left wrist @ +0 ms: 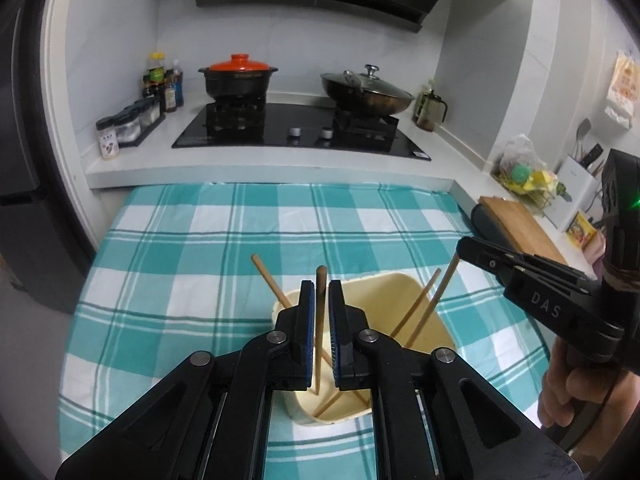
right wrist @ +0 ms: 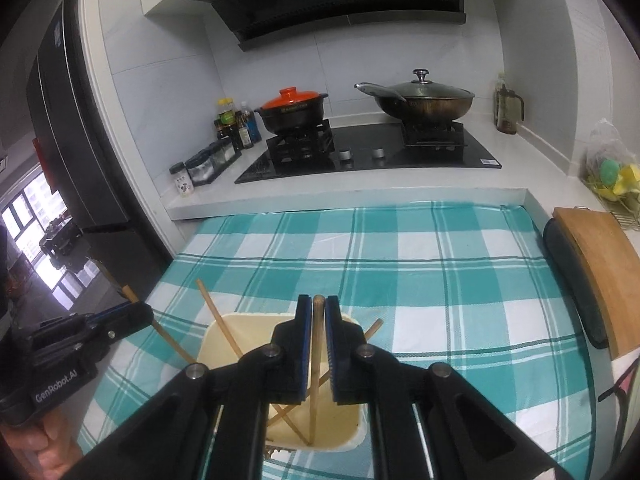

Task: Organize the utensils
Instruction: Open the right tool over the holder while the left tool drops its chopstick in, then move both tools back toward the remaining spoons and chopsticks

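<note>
The left gripper (left wrist: pixel 320 286) has its blue-padded jaws narrowed on a plain, slender wooden chopstick (left wrist: pixel 319 332) that stands nearly upright between them, its lower end down inside the cream holder (left wrist: pixel 400 292) directly below. The right gripper (right wrist: pixel 319 304) likewise pinches a second chopstick (right wrist: pixel 316 360) upright over the same holder, though whether either stick's tip touches the floor of the tub is hard to tell. Three more light-brown sticks lean against the rim either side of the jaws, on the teal checked cloth (left wrist: pixel 192 240)
</note>
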{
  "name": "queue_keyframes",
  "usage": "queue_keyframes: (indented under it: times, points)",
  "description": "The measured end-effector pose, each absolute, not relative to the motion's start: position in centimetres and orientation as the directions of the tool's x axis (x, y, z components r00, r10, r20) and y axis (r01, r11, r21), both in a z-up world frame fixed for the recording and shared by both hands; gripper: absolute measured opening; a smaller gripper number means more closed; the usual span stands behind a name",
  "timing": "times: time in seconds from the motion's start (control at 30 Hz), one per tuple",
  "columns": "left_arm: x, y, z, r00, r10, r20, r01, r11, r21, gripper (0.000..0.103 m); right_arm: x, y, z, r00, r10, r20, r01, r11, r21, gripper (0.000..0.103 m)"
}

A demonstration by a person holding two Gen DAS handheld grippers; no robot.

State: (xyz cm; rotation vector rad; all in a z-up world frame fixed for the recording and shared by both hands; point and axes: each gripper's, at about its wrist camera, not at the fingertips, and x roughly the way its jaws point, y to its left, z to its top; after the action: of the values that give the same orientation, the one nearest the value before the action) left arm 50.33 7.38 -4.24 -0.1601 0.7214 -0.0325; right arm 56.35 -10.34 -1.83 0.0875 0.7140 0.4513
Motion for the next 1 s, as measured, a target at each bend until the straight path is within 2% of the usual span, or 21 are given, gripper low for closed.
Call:
queue_keyframes:
  times: [0.03, 0.1, 0.17, 0.3, 0.37, 0.67, 0.83, 1.0]
  points:
    - [50.1, 7.4, -4.1, 0.751, -0.085, -0.654, -0.026, 0.987, -0.158, 0.021, 56.7, -10.2, -2.0, 0.664, 0.421, -0.618, -0.363, 0.904, 0.225, 0.01]
    - [49.4, 7.6, -3.5, 0.761, -0.091, -0.643, -0.025, 0.985, -0.168, 0.044, 57.1, -9.9, -1.7, 0.676, 0.395, -0.622, -0.345, 0.916, 0.206, 0.02]
    - [47.8, 7.9, -2.6, 0.779, -0.093, -0.62, -0.012, 0.987, -0.163, 0.055, 56.6, -10.3, -0.9, 0.691, 0.401, -0.601, -0.34, 0.915, 0.218, 0.033]
    - [42.9, 8.0, -1.6, 0.792, -0.101, -0.602, 0.048, 0.993, -0.103, 0.075, 53.9, -11.4, 0.9, 0.71, 0.423, -0.563, -0.374, 0.904, 0.208, 0.034]
    - [40.1, 7.8, -1.8, 0.779, -0.112, -0.617, 0.087, 0.994, -0.07, 0.08, 51.5, -12.0, 1.2, 0.709, 0.426, -0.562, -0.399, 0.899, 0.179, 0.035]
    - [28.1, 5.8, -8.2, 0.671, -0.07, -0.738, 0.18, 0.981, 0.071, 0.083, 38.3, -15.6, -3.5, 0.66, 0.389, -0.643, -0.485, 0.874, 0.03, 0.035]
    - [24.1, 5.3, -12.2, 0.648, -0.086, -0.757, 0.11, 0.994, -0.02, 0.085, 31.7, -18.5, -7.2, 0.653, 0.363, -0.665, -0.453, 0.891, 0.042, 0.035]
    - [21.7, 4.3, -15.9, 0.633, -0.123, -0.764, 0.027, 0.99, -0.137, 0.085, 26.9, -21.6, -11.1, 0.691, 0.291, -0.661, -0.327, 0.942, 0.072, 0.035]
